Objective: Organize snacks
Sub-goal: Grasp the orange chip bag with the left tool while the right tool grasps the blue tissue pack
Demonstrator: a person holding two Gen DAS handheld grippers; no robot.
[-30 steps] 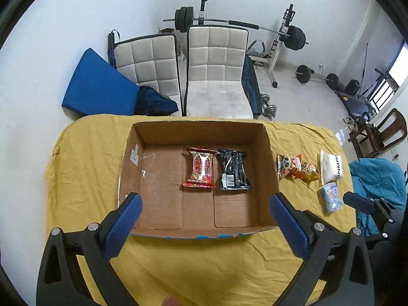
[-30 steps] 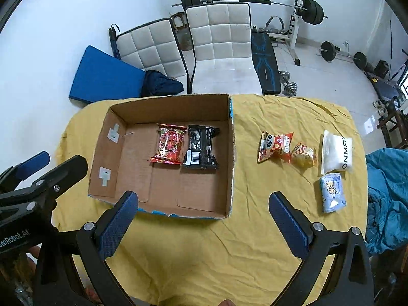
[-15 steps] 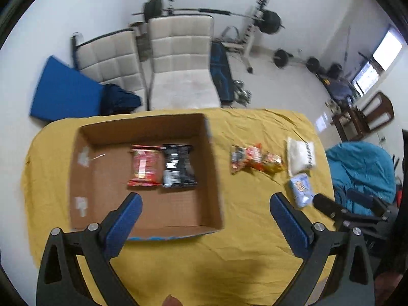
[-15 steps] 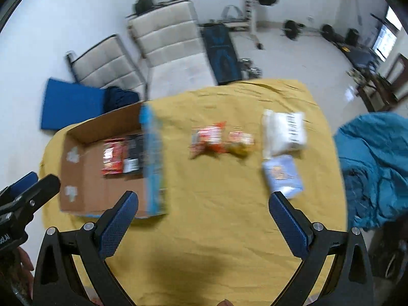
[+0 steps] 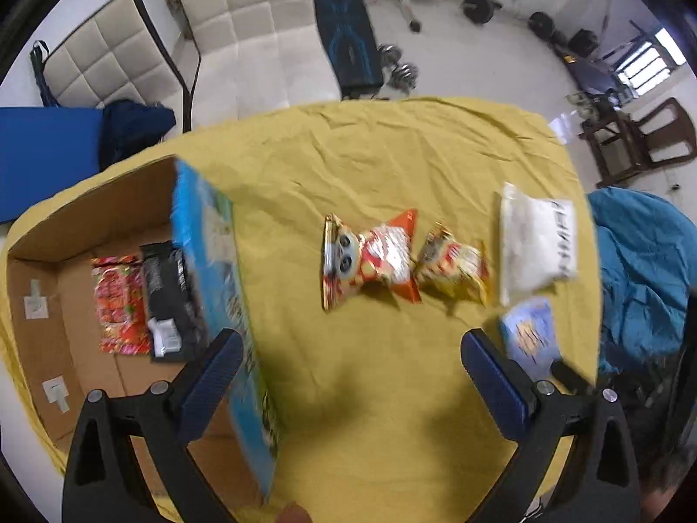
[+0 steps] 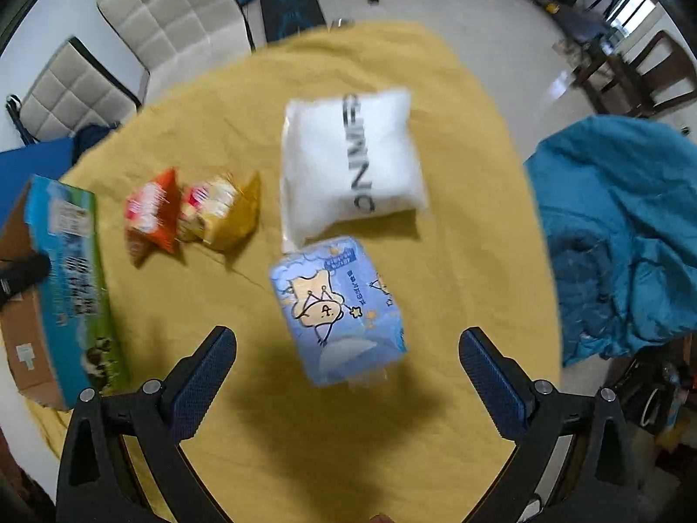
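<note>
On the yellow cloth lie four loose snacks: a red-orange packet (image 5: 370, 259), a small yellow packet (image 5: 453, 266), a white pillow pack (image 6: 353, 161) and a light blue cartoon packet (image 6: 337, 307). The cardboard box (image 5: 209, 270) at the left holds a red packet (image 5: 117, 305) and a black packet (image 5: 172, 300). My left gripper (image 5: 348, 375) hangs open above the cloth beside the box's right wall, short of the red-orange packet. My right gripper (image 6: 346, 375) is open just behind the blue packet, which lies between the lines of its fingers, untouched.
The round table's yellow cloth (image 6: 457, 261) drops off close to the right of the snacks. A teal fabric heap (image 6: 618, 235) lies off that edge. Two white padded chairs (image 5: 244, 39) stand behind the table, with gym gear on the floor beyond.
Both grippers swung right and came lower. The left view has left the box for the loose snacks. The right gripper has closed in on the blue packet. Jaws stayed open.
</note>
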